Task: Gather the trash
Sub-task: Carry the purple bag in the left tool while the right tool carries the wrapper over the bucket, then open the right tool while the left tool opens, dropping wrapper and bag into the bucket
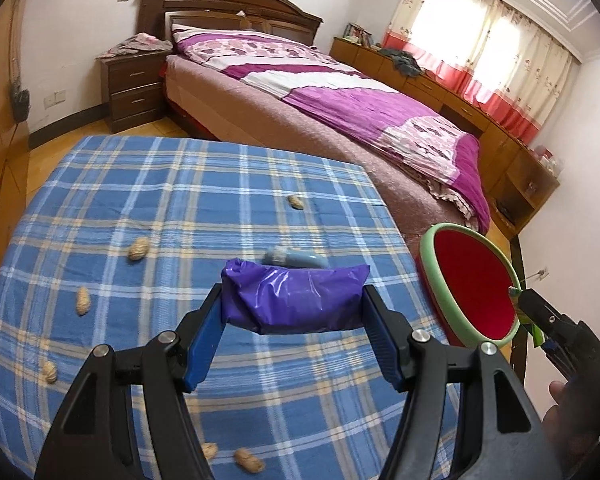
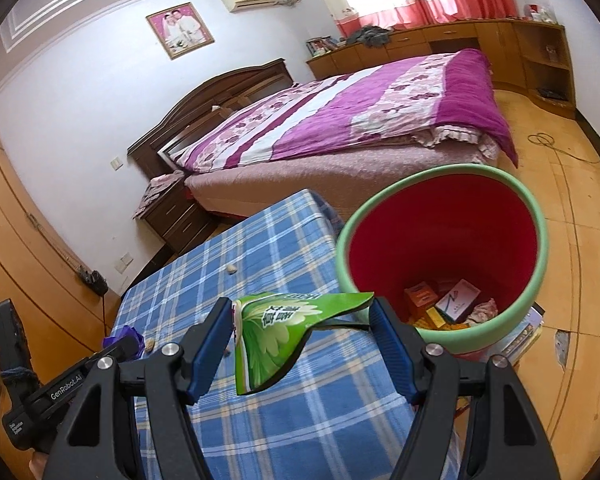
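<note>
Our right hand-held gripper (image 2: 302, 312) pinches a green wrapper (image 2: 274, 338); left hand-held gripper (image 1: 294, 300) pinches purple plastic (image 1: 296, 294). We should centre over the bin (image 2: 536, 272) before releasing.

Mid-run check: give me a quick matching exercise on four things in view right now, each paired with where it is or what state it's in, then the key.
Things:
1. purple plastic bag
2. green wrapper
3. peanuts
4. small boxes

Places or states:
A. at the bottom of the red bin
B. between the fingers of the right gripper
C. scattered on the blue plaid cloth
D. between the fingers of the left gripper

Pairs: 1-D, 2-B, 3-C, 4-A
</note>
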Motion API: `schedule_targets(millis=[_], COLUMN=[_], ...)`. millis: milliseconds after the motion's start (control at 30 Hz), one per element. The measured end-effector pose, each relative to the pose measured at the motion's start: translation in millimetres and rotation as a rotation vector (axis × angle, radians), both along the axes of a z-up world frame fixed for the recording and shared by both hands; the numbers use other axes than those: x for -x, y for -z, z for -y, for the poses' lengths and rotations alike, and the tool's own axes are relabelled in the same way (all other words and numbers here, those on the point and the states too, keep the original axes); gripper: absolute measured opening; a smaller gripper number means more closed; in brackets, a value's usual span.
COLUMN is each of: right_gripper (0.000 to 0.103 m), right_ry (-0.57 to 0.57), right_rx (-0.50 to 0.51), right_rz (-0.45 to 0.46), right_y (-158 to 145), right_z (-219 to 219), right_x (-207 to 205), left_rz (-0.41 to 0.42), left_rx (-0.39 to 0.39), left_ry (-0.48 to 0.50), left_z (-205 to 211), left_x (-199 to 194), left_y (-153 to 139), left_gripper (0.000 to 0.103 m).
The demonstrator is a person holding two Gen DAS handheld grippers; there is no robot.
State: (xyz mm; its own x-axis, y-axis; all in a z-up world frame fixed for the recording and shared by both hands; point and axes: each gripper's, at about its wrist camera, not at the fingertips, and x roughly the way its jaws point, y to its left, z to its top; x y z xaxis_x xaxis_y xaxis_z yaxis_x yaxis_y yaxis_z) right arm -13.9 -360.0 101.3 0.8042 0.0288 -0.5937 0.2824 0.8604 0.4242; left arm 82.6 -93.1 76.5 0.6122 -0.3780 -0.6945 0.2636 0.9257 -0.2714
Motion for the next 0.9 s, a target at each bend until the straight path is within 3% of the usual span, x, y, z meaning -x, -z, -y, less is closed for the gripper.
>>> schedule_targets(millis=[900], right_gripper=[0.073], right_ry=[0.179], right_rx=[-0.056], right_rz=[-0.056], right_y=[45.7], right_z=[113.1], right_x=[-3.2], left_rz=[0.042], left_rx=[-0.053], left_ry=[0.330], left_z=[163.8], left_x=[-6.9], left_y=[16.2], left_gripper=[0.067])
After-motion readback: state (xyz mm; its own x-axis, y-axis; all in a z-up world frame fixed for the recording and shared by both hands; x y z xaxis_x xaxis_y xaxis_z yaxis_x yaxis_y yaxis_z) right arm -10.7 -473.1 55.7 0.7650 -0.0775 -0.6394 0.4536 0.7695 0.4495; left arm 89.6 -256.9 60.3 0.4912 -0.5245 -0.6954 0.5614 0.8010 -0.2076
